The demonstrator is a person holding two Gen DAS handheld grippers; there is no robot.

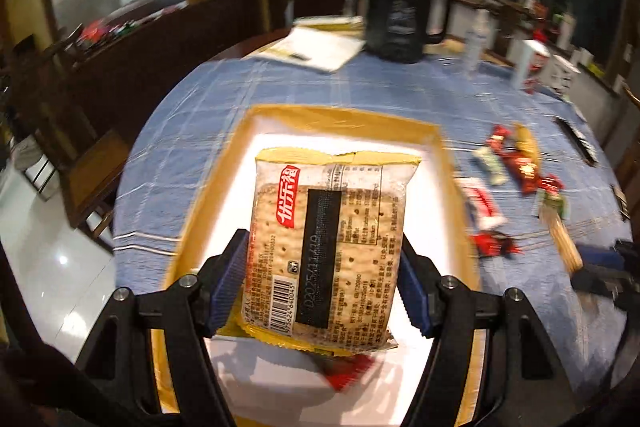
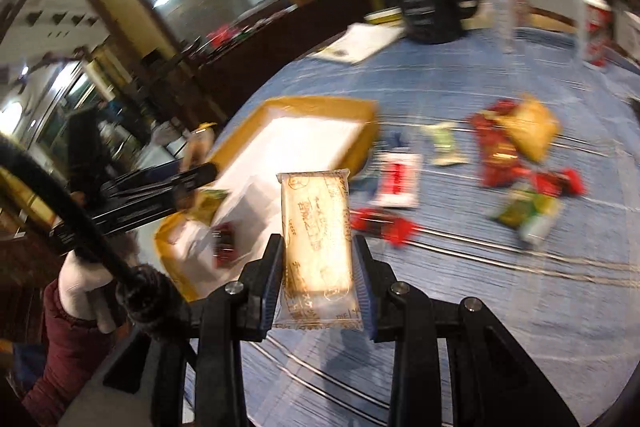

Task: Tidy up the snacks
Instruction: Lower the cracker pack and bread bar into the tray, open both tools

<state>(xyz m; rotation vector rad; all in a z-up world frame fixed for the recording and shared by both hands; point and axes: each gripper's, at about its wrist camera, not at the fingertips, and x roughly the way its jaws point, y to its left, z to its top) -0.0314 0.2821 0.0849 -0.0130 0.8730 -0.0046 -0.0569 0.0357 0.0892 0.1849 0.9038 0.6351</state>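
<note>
My left gripper [image 1: 320, 283] is shut on a yellow-edged cracker packet [image 1: 328, 227] and holds it above a shallow gold-rimmed box [image 1: 344, 117] with a white floor. A red snack [image 1: 348, 375] lies in the box under the packet. My right gripper [image 2: 318, 279] is shut on a clear packet of pale wafers [image 2: 316, 247], held upright above the blue cloth to the right of the box [image 2: 320, 107]. Several loose snacks [image 2: 516, 147] lie on the cloth to the right; they also show in the left wrist view [image 1: 520, 163].
A round table with a blue checked cloth [image 1: 360, 87] carries a black kettle [image 1: 400, 11], papers [image 1: 316, 47], a bottle [image 1: 476, 39] and cartons at the back. A dark remote [image 1: 576, 143] lies at the right. Wooden chairs stand on the left.
</note>
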